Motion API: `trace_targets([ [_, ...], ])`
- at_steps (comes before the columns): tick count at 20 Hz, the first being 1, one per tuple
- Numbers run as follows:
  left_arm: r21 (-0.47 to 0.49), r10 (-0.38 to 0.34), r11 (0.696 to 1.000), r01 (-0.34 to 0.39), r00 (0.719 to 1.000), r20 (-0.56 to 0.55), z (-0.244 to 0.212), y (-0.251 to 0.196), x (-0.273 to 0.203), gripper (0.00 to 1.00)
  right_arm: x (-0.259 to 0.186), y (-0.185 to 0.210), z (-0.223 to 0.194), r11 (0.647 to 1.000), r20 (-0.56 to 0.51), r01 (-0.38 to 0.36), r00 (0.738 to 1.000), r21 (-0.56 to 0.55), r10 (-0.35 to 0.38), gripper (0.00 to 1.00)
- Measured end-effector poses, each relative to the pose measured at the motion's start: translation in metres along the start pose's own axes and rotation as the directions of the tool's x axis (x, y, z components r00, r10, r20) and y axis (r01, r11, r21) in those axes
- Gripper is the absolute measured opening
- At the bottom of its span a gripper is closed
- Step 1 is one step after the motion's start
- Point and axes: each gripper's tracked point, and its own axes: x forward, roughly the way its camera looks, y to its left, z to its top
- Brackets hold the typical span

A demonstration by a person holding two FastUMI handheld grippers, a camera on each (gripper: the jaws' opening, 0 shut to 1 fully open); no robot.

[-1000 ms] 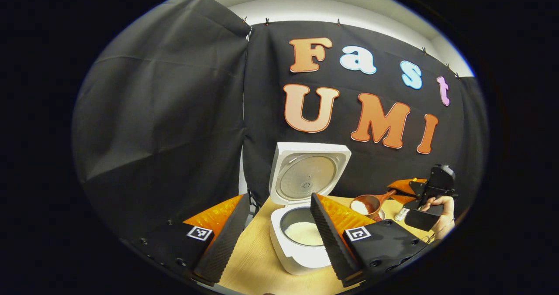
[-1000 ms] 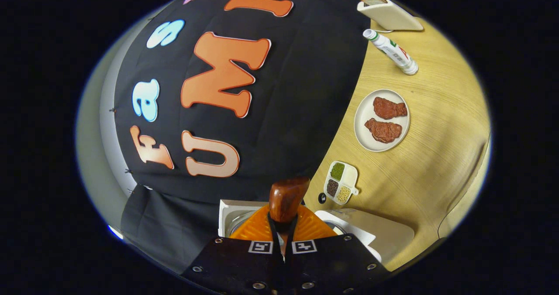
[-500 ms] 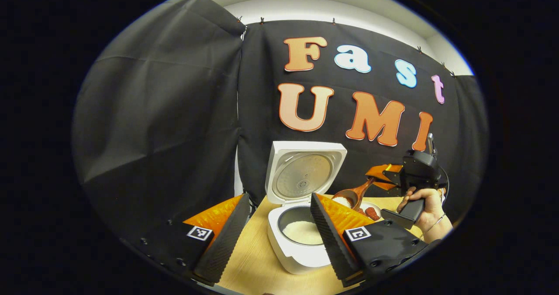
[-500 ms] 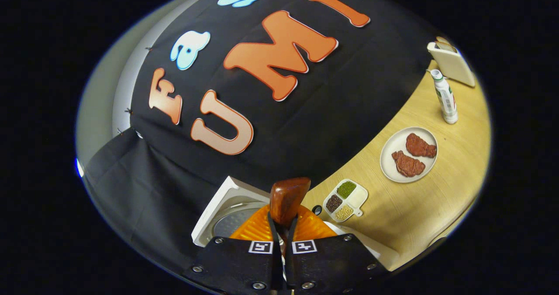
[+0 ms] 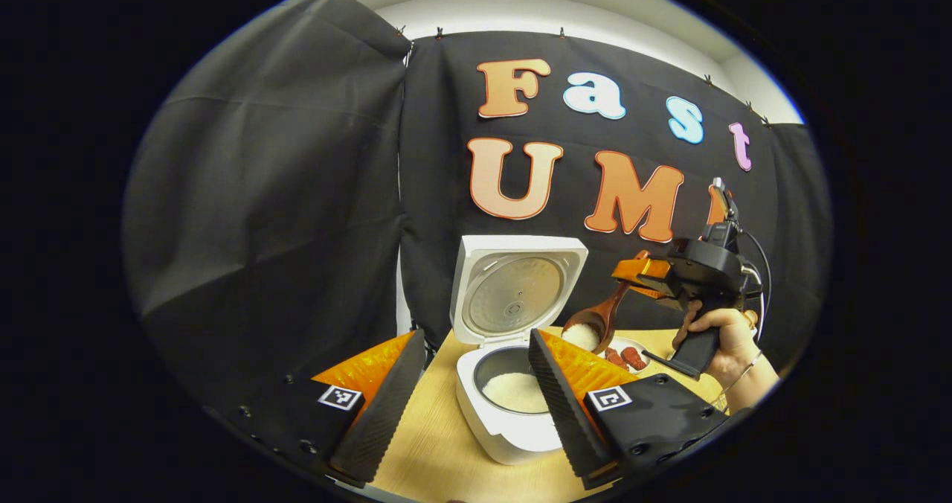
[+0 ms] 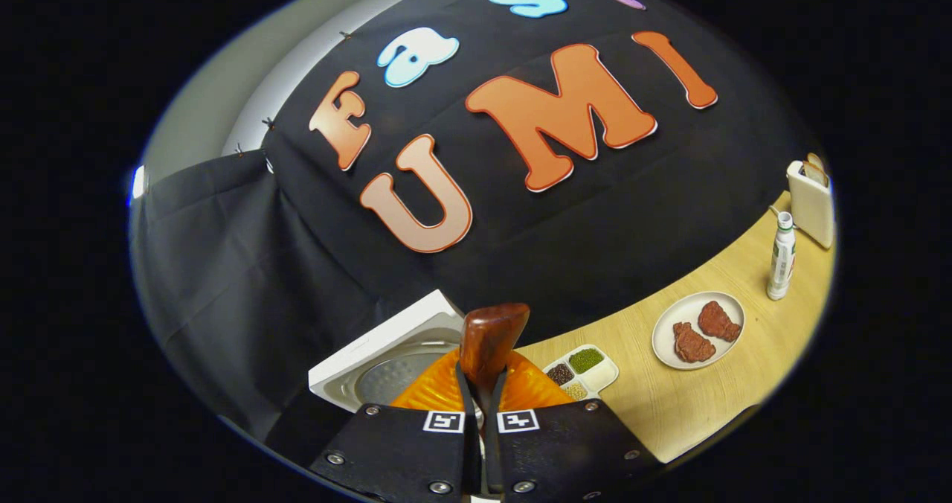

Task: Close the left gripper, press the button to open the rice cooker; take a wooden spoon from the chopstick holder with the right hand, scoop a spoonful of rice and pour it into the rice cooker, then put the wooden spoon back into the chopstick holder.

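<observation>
Spoonful of rice held up beside the open rice cooker

My right gripper (image 5: 632, 272) is clamped on the wooden spoon (image 5: 595, 324), its bowl heaped with rice, just right of the rice cooker (image 5: 513, 414), whose lid stands upright over rice in the pot. My left gripper (image 5: 468, 399) hangs with fingers spread, holding nothing, before the cooker on the wooden table (image 5: 431, 451).
</observation>
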Motion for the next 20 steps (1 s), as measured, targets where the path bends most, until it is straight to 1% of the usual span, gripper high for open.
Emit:
trace_targets([
  [1,-0.001,-0.002,1.000,0.002,1.000,-0.002,-0.001,-0.001,0.000,0.95,-0.001,0.004,0.001,1.000,0.004,-0.006,1.000,-0.020,0.006,0.02],
  [5,-0.003,-0.013,1.000,0.013,1.000,-0.010,-0.005,-0.001,0.000,0.96,-0.002,0.021,0.000,0.994,0.002,-0.041,0.999,-0.101,0.042,0.02],
  [6,-0.001,-0.018,1.000,0.018,1.000,-0.014,-0.006,-0.001,0.000,0.95,-0.003,0.025,0.000,0.991,0.003,-0.052,0.999,-0.126,0.053,0.01],
  [9,-0.004,-0.025,1.000,0.025,0.999,-0.025,-0.011,-0.001,0.000,0.95,-0.006,0.036,0.000,0.977,0.011,-0.077,0.997,-0.199,0.081,0.02],
  [10,-0.008,-0.025,1.000,0.025,0.999,-0.026,-0.011,-0.001,-0.001,0.96,-0.006,0.040,0.000,0.972,0.011,-0.084,0.996,-0.219,0.088,0.02],
  [13,-0.011,-0.023,1.000,0.022,0.999,-0.024,-0.011,0.001,-0.002,0.96,-0.008,0.050,-0.003,0.952,0.006,-0.107,0.994,-0.287,0.113,0.02],
  [16,-0.009,-0.017,1.000,0.016,1.000,-0.024,-0.011,0.002,-0.004,0.96,-0.009,0.057,-0.007,0.924,0.007,-0.120,0.991,-0.362,0.131,0.02],
  [20,-0.007,-0.013,1.000,0.013,1.000,-0.028,-0.014,0.003,-0.003,0.96,-0.008,0.065,-0.012,0.891,-0.001,-0.149,0.986,-0.429,0.165,0.02],
])
